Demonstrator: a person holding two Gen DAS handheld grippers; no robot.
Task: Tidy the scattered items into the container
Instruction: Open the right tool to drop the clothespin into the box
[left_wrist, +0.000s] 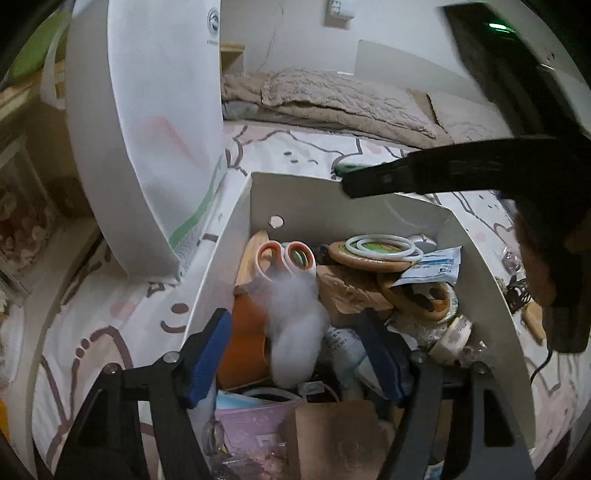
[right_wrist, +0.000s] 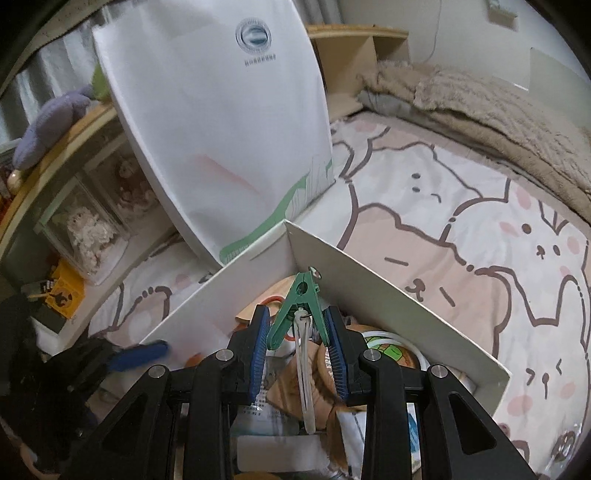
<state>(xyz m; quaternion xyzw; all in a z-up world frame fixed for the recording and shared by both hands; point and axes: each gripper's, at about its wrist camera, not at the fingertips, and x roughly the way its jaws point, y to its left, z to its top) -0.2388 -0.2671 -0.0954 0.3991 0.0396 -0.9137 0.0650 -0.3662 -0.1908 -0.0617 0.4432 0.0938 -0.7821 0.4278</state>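
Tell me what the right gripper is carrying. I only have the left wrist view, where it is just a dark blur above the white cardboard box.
Observer: The right gripper is shut on a green plastic clothes peg.
Operator: Report anything attached to it.
Observer: A white plastic loop hangs from the peg's spring, down between the gripper's blue pads.
Operator: Give me its position over the box.
Observer: The peg's tip is near the far inner corner of the white cardboard box, above the items inside.
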